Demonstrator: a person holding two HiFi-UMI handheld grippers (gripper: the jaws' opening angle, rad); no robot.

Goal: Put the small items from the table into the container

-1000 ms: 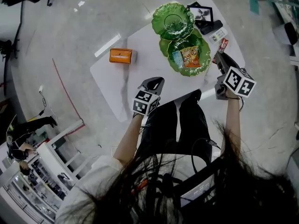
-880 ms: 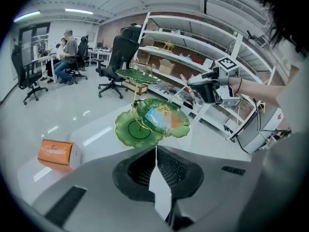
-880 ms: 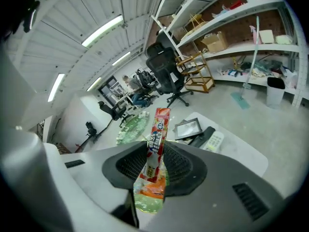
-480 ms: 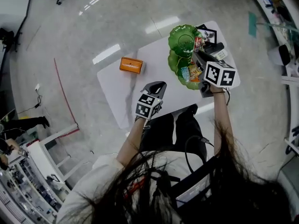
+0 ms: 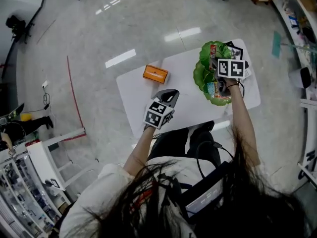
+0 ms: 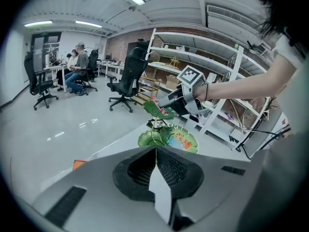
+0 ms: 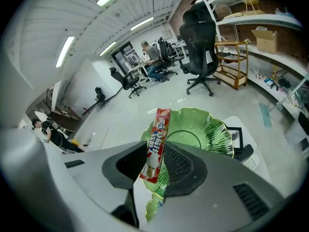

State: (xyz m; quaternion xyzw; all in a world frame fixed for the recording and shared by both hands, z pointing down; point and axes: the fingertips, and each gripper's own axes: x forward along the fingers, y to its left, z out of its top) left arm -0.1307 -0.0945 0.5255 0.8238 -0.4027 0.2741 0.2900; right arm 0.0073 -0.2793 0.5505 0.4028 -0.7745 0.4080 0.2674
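I am reading the right gripper as clamping its half-closed jaws on a red-and-white stick-shaped sweet packet. The packet is sticking out past the fingertips, above the rim of the green leaf-shaped glass dish. The dish is sitting toward 2 o'clock on the white table, and colourful snack packets are lying in its nearer lobe. The left gripper is hovering at 8 o'clock from the dish, jaws fully together, gripping nothing. An orange rectangular box is lying at 11 o'clock from it.

Seated people at a desk — 1 black office chair stands beside white shelving.
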